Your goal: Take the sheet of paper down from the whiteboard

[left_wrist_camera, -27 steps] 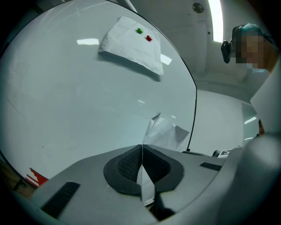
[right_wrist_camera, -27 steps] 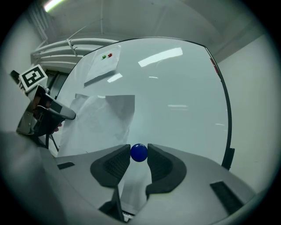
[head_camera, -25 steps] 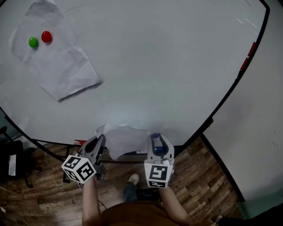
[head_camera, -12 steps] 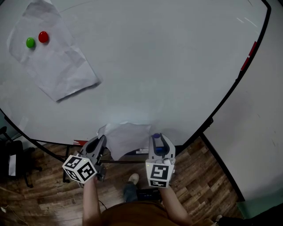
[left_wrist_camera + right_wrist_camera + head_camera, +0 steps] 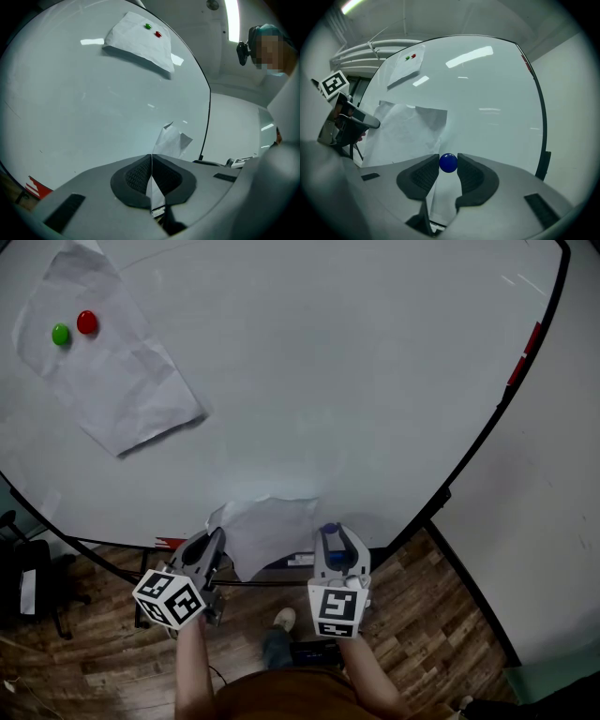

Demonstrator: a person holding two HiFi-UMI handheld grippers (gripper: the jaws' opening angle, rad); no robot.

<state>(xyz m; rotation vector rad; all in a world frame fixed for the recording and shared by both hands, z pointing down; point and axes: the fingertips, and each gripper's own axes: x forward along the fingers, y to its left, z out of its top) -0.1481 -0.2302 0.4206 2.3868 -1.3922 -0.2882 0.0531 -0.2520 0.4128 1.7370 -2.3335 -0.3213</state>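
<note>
1. We see the sheet (image 5: 270, 529), creased, low on the whiteboard (image 5: 337, 381), between the two grippers. Its upper edge lies against the board and its lower part hangs past the board's bottom rim.
2. The left gripper (image 5: 151, 157) sits at the sheet's left edge. In the left gripper view that edge runs as a thin white strip straight down between the pads, and the rest of the sheet rises beyond the tips towards the board.
3. The left jaws are pressed together on that edge, pinching the sheet with no gap showing on either side of the paper.
4. The right gripper (image 5: 448, 159) is at the sheet's right side. In the right gripper view the sheet spreads to the left of the jaws, across to the left gripper.
5. The right jaws stand a little apart, no wider than the blue magnet (image 5: 448, 163), a small round ball clamped between their tips. We cannot tell whether the magnet touches the sheet or the board.
6. Both grippers point level at the board, side by side, near each other.
7. A second sheet (image 5: 122, 390) hangs well apart at the board's upper left, with a green magnet (image 5: 61, 334) and a red magnet (image 5: 87, 322) side by side near its top.
</note>
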